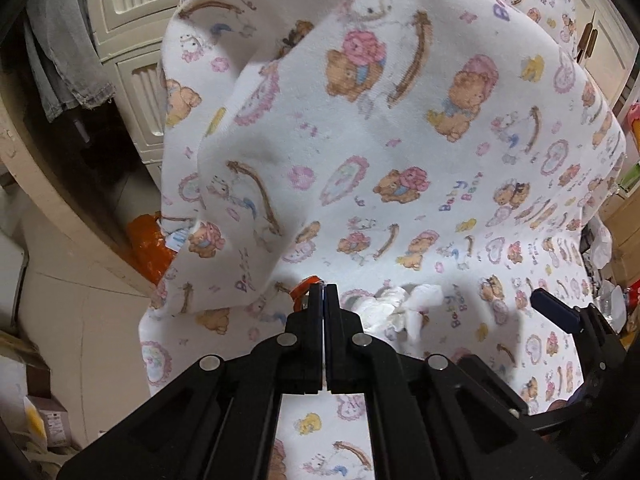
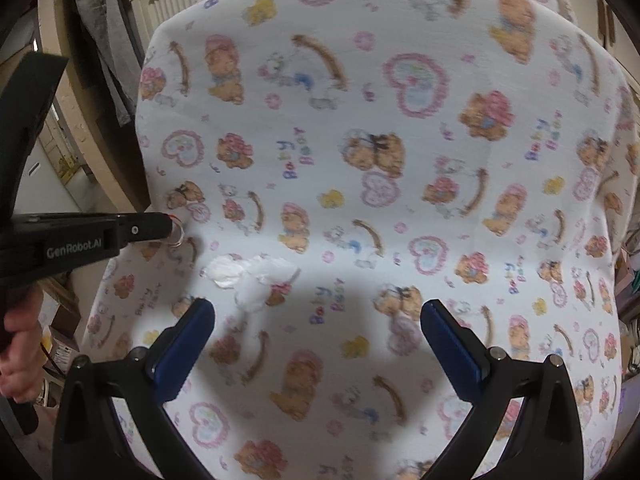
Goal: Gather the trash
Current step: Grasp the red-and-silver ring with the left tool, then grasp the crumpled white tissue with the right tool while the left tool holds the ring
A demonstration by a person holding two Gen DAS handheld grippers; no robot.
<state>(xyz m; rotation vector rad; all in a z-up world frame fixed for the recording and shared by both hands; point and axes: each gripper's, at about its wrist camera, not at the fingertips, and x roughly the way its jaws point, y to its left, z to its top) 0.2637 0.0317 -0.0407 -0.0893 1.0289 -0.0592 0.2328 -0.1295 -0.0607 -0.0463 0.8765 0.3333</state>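
1. The left wrist view looked down along the left gripper (image 1: 324,292), low in the centre of the frame. Its two black fingers were pressed flat together, clenched, and a small orange piece with a metal ring (image 1: 306,286) showed at their tips; whether the tips pinched it could not be told.
2. A white cloth (image 1: 400,140) printed with teddy bears, hearts and the words "Baby Bear" filled most of both views, draped over a chair-like shape.
3. A crumpled white tissue (image 1: 394,306), the trash, lay on the cloth just right of the left gripper's tips, not held by anything.
4. In the right wrist view, the right gripper (image 2: 318,320) sat low in the frame with its blue-padded fingers (image 2: 188,344) spread wide apart, released, nothing between them but the cloth below.
5. In that same view, the tissue (image 2: 248,276) lay just above and right of the left-hand blue pad, near it; contact could not be judged.
6. The left gripper (image 2: 172,226) entered from the left edge of the right wrist view, marked "GenRobot.AI", with the metal ring (image 2: 177,236) hanging at its tip.
7. A person's hand (image 2: 20,344) gripped a handle at the lower left edge of that view.
8. An orange bag (image 1: 148,244) lay on the floor at the left of the left wrist view, beside cream cabinet doors (image 1: 132,20).
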